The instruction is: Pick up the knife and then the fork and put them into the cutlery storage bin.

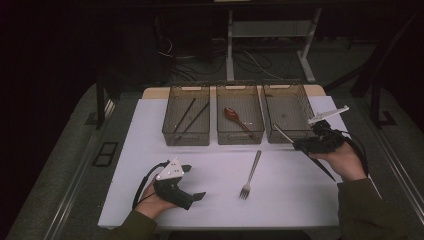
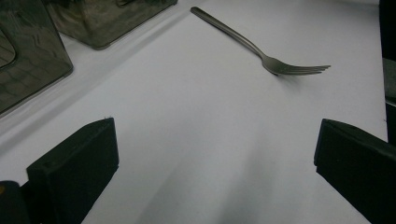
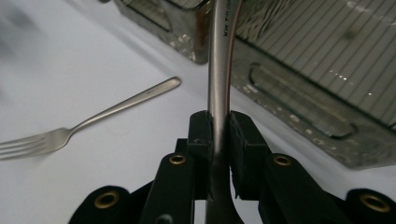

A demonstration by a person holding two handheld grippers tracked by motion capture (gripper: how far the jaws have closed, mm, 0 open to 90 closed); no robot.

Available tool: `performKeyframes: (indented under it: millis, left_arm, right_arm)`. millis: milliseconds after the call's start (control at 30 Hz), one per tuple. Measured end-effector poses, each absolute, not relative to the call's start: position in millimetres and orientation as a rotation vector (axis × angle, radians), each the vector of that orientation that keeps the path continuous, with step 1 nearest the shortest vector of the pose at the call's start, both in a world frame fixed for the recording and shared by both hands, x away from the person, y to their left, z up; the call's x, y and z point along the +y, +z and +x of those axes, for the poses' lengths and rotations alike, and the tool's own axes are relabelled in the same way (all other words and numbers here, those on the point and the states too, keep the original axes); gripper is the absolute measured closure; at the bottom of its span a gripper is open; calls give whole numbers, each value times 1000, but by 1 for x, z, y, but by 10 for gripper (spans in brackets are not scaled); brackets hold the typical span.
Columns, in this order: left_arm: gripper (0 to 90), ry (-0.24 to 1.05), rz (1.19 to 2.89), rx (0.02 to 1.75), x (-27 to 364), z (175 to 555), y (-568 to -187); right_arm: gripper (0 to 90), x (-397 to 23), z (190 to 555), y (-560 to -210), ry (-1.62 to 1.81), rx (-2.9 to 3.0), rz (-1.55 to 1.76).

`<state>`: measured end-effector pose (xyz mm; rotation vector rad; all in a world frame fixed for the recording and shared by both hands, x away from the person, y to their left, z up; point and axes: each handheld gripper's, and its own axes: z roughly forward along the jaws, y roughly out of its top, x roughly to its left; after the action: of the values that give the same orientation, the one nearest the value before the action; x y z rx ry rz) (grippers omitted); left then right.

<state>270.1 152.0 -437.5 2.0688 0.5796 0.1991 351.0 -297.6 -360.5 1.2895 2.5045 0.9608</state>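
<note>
Three bins [image 1: 239, 120] stand in a row at twelve o'clock, walling off the far desk [image 1: 150, 165]. A fork [image 1: 251, 174] lies at centre, the lone obstacle on the open sheet. Bare room spreads toward nine, six and three o'clock around it.

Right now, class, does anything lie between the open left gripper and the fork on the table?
Nothing visible does. In the left gripper view, bare white table runs from the open left gripper up to the fork. The bins sit off to one side, clear of that path.
</note>
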Motion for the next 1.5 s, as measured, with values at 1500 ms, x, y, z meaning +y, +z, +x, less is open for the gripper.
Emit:
performKeyframes:
  millis: [1500]
  left_arm:
    - [0, 181, 2044, 580, 153, 269, -437]
  right_arm:
    - [900, -289, 510, -337, 895, 2254, 1483]
